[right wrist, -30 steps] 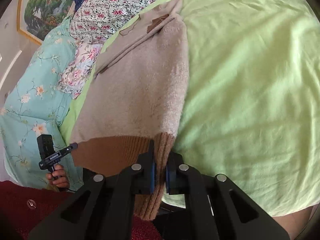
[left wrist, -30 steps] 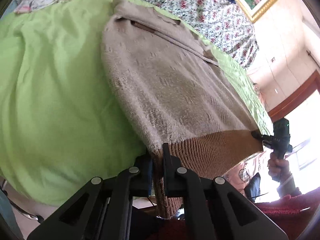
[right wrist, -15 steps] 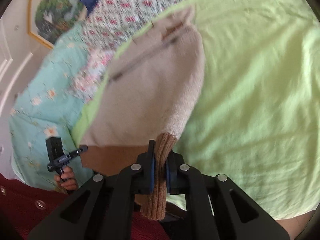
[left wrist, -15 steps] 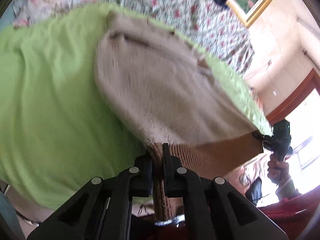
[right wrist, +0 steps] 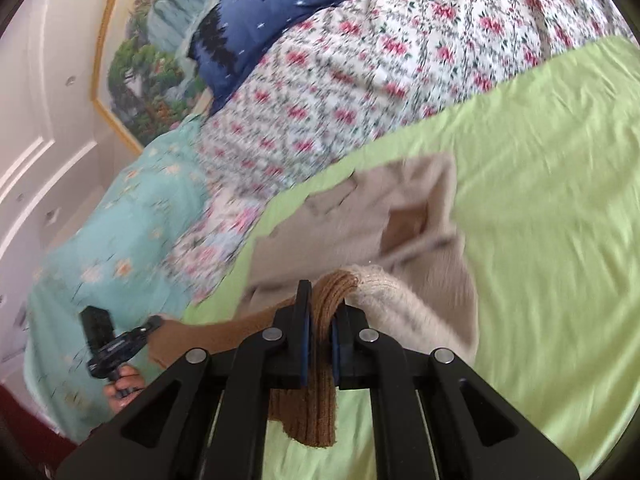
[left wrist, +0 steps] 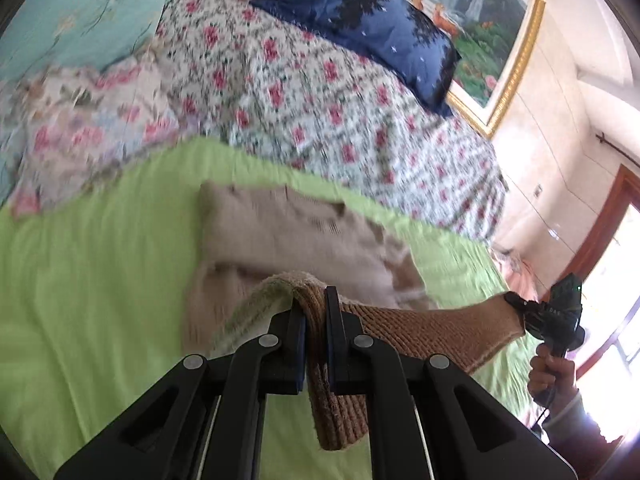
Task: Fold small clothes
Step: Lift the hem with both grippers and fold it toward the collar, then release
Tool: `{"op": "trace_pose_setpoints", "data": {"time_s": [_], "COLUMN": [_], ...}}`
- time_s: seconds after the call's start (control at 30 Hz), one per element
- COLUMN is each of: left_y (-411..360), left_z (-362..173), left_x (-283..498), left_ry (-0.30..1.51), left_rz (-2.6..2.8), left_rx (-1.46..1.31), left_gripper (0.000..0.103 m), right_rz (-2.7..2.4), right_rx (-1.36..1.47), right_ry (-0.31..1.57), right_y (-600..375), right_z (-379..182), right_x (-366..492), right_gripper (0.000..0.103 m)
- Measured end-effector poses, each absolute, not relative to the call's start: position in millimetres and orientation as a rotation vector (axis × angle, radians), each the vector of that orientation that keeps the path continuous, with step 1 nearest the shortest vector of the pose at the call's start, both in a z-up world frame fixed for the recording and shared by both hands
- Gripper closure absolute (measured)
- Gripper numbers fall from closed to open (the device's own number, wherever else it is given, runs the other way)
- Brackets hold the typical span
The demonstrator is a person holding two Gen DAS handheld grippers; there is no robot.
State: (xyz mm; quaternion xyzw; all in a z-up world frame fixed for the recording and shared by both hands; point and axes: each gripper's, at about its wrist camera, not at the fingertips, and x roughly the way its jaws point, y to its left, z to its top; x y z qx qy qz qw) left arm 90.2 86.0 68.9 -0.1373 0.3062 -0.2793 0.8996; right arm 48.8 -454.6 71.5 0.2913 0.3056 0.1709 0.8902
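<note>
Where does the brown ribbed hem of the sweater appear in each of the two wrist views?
Left wrist view: the brown ribbed hem runs from bottom centre toward the right edge.
Right wrist view: the hem runs from bottom centre toward the lower left.
Shared landmark: the blue pillow near the top.

The bed (left wrist: 100, 280) carries a light-green sheet (right wrist: 560, 200). A beige sweater (left wrist: 280, 236) lies partly on the sheet. A floral quilt (left wrist: 320, 100) lies beyond it.
</note>
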Motion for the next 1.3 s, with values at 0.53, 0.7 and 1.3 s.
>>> {"op": "trace_pose_setpoints", "data": {"time_s": [0.53, 0.7, 1.3], "left_y": [16, 8, -74], "left_z": [-8, -43, -55], "left_x": [334, 354, 267], "left_ry": [0.797, 0.883, 0.956], "left_rz": [-0.403, -0.399, -0.666], "left_rx": [-0.263, -0.243, -0.081], "left_gripper": [0.096, 0.094, 0.057], "right_rz": [0.154, 0.096, 0.601], "right_rx": [0.507, 0.529, 0.147], "right_ry": [0.781, 0.868, 1.017], "right_y": [-464, -467, -323], "right_z": [14, -26, -21], "right_x": [272, 294, 250], "right_gripper": [0.094, 0.093, 0.052]}}
